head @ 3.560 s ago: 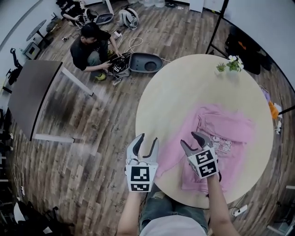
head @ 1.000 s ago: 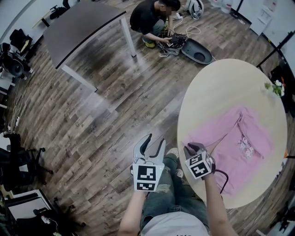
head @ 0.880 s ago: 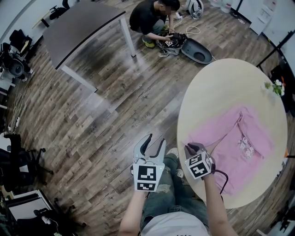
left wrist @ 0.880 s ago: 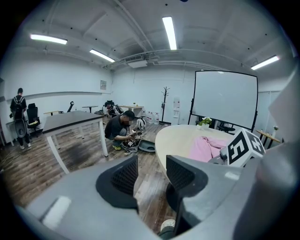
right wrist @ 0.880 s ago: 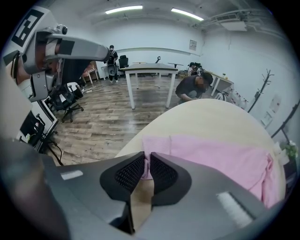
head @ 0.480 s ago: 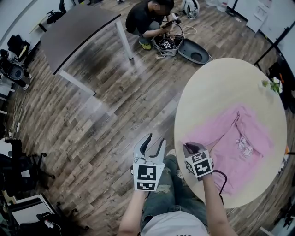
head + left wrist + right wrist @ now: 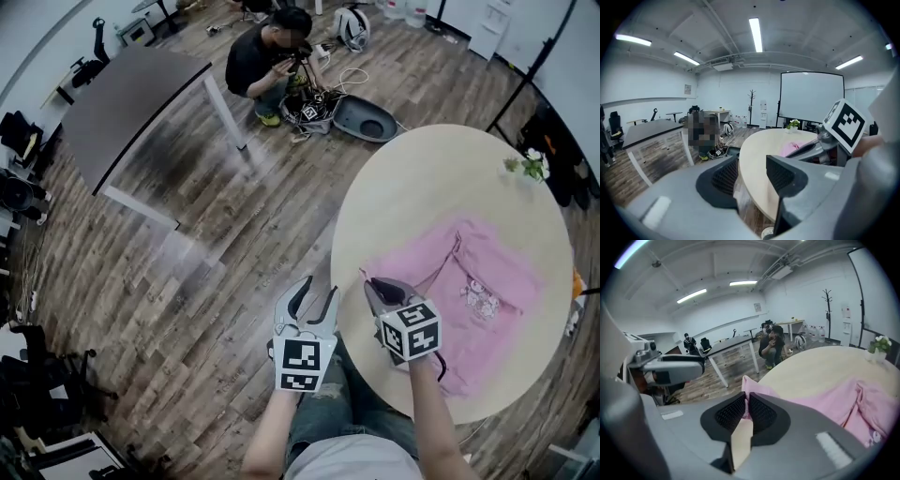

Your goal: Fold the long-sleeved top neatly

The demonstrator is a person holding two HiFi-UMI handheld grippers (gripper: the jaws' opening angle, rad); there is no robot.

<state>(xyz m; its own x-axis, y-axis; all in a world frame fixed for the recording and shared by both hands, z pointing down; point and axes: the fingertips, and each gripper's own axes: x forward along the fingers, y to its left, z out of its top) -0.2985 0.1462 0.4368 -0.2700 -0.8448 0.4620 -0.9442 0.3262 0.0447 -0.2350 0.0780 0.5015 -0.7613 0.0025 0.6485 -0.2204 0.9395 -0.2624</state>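
The pink long-sleeved top [image 7: 469,291] lies spread on the round pale table [image 7: 422,197], its printed front to the right. My right gripper [image 7: 375,286] is at the table's near left edge. Its jaws have just been closing and are now shut on the pink sleeve end [image 7: 751,389], which is pinched between the pads and lifted off the tabletop. The rest of the pink top [image 7: 853,404] trails away to the right. My left gripper [image 7: 317,292] hangs over the floor just left of the table, open, with nothing between its fingers [image 7: 785,173].
A small potted plant [image 7: 530,167] stands at the table's far right edge. A person [image 7: 272,56] crouches on the wooden floor beyond the table by an open case [image 7: 361,117]. A grey rectangular table [image 7: 122,103] stands at the far left.
My right gripper has risen with the sleeve end pinched in it, pulling the cloth up from the table edge. My left gripper has drifted slightly toward the table, still open.
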